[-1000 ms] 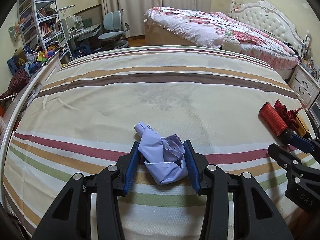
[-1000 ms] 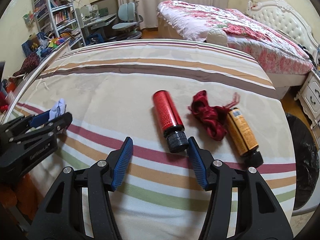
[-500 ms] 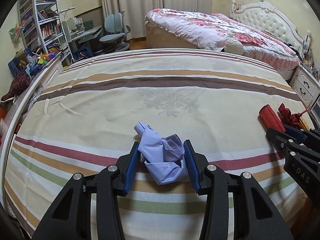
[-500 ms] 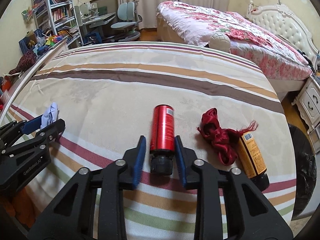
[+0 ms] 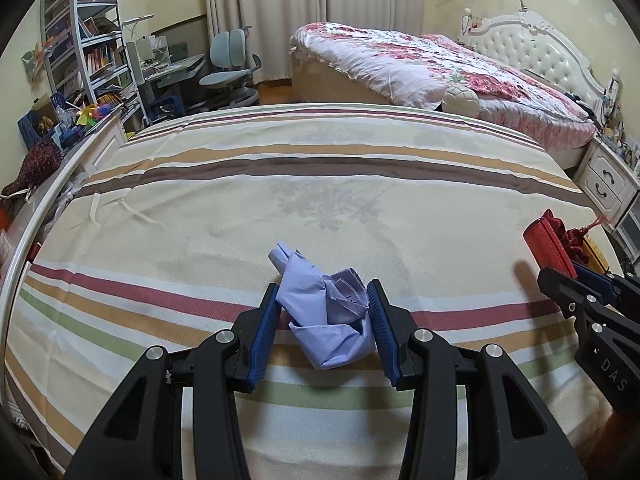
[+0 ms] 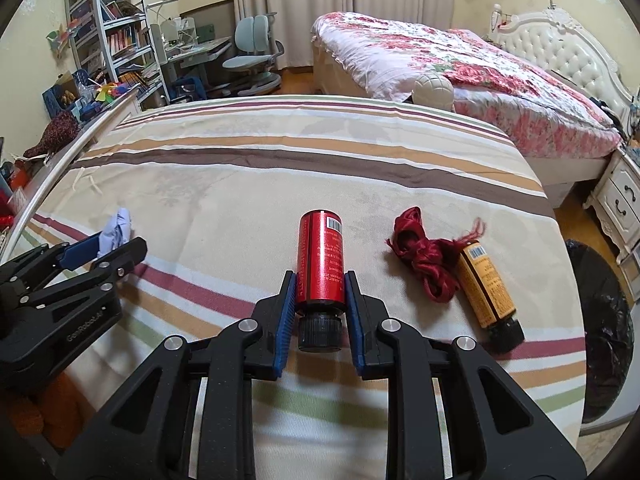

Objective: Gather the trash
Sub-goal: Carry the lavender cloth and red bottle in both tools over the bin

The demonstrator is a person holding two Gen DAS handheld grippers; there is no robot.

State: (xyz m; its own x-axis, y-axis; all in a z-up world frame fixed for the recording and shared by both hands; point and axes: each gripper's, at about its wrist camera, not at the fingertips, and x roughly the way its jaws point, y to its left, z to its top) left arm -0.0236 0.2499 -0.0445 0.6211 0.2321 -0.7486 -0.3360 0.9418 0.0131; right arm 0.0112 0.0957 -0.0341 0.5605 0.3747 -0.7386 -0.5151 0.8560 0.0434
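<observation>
My left gripper (image 5: 322, 300) is shut on a crumpled pale blue paper wad (image 5: 324, 308), just above the striped bedspread (image 5: 320, 184). In the right wrist view my right gripper (image 6: 320, 288) is shut on a red bottle (image 6: 321, 256) with a black cap, its blue pads pressing the lower body. To the right of that bottle lie a tangle of red ribbon (image 6: 428, 256) and an orange bottle (image 6: 486, 288) with a black cap. The left gripper (image 6: 100, 248) with the paper wad (image 6: 118, 230) shows at the left edge. The left wrist view catches the right gripper (image 5: 576, 280) and red bottle (image 5: 546, 242) at far right.
A black trash bag (image 6: 600, 336) in a bin stands off the bed's right edge. Beyond the striped bed are a floral bed (image 5: 440, 68), a white nightstand (image 5: 608, 184), a desk chair (image 5: 232, 60) and bookshelves (image 5: 96, 48). A white rail (image 5: 48, 204) runs along the left side.
My right gripper moved forward around the red bottle and shut on it, then lifted it slightly. The left gripper kept still with the paper wad in it.
</observation>
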